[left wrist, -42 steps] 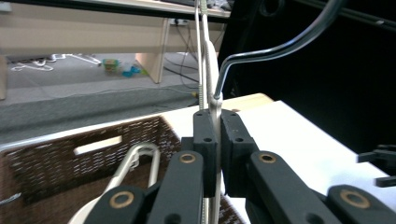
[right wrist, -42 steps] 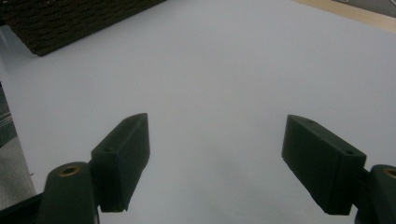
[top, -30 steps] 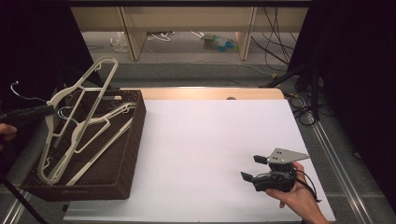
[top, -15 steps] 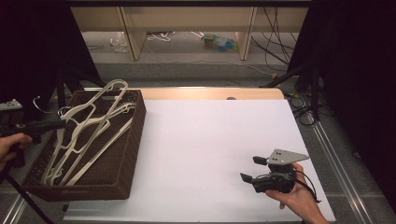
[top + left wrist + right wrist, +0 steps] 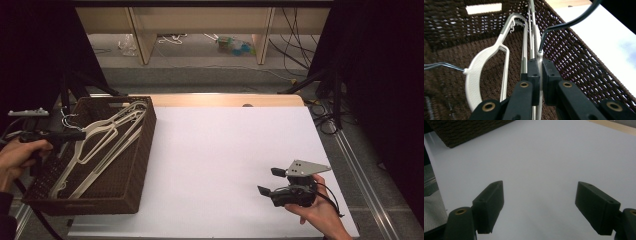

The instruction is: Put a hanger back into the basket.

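A brown wicker basket (image 5: 144, 150) stands at the table's left and holds several white plastic hangers (image 5: 95, 165). My left gripper (image 5: 80, 135) reaches over the basket's left rim and is shut on the neck of one white hanger (image 5: 114, 125). In the left gripper view the jaws (image 5: 540, 67) pinch that hanger (image 5: 539, 57) just below its dark metal hook (image 5: 564, 25). A second white hanger (image 5: 486, 62) lies to the left against the basket floor. My right gripper (image 5: 268, 181) rests at the front right of the white sheet, open, with nothing between its jaws (image 5: 540, 188).
The white table sheet (image 5: 225, 150) stretches between the basket and my right hand. A wooden strip (image 5: 225, 100) runs along the far edge. Dark stands (image 5: 65, 90) rise behind the basket, and cables (image 5: 325, 120) lie off the table's right side.
My left gripper has sunk, bringing the hanger down from above the basket until the hangers lie low inside it. The right gripper has kept still.
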Action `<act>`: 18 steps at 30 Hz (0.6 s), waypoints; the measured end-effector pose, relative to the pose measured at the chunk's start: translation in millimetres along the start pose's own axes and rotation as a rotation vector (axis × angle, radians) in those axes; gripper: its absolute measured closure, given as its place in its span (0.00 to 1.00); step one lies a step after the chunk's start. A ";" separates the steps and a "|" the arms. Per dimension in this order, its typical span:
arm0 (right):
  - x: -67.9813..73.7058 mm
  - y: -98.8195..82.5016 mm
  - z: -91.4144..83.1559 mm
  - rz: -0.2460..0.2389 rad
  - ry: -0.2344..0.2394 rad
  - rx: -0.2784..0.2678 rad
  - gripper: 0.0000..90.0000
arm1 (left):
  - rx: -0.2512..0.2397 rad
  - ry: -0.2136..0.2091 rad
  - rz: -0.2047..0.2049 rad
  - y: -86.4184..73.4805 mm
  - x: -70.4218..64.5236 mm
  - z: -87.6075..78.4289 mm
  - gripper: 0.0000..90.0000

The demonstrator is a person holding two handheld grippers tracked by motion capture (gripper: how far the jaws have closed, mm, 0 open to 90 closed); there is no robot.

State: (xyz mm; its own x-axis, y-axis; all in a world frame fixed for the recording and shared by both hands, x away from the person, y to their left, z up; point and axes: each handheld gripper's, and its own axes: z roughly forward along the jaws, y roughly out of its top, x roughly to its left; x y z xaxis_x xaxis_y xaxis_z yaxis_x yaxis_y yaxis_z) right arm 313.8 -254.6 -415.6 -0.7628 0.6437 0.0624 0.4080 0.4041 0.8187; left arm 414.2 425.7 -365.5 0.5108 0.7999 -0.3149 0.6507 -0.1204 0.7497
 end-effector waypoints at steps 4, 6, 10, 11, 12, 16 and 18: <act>0.0 0.1 -0.2 0.001 0.001 -0.003 0.27 | 0.021 0.019 -0.010 0.2 1.3 9.3 0.95; -0.2 0.1 -0.3 0.000 -0.001 -0.004 0.26 | 0.029 0.065 -0.023 -0.3 3.5 11.6 0.95; -0.2 -0.1 -0.5 -0.001 0.000 -0.008 0.26 | 0.023 0.135 -0.042 -3.5 7.1 12.8 0.92; -0.2 -0.2 -0.4 0.000 0.000 -0.006 0.26 | 0.016 0.151 -0.049 -4.1 7.2 13.1 0.91; 0.0 -0.2 -0.2 0.002 0.002 -0.005 0.27 | 0.026 0.182 -0.036 -4.6 7.8 11.8 0.90; 0.8 -0.1 0.0 0.006 0.008 0.000 0.26 | 0.010 0.232 -0.053 -6.7 8.3 5.3 0.81; 0.5 -0.1 0.2 0.001 0.002 -0.005 0.26 | -0.009 0.228 -0.047 -6.6 5.9 0.5 0.80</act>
State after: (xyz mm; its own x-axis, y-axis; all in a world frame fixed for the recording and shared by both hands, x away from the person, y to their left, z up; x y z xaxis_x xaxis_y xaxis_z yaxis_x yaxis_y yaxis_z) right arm 313.5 -254.2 -415.8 -0.7632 0.6429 0.0647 0.4063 0.3998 0.8216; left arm 413.2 430.9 -372.6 0.3396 0.9167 -0.2106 0.6652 -0.0758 0.7428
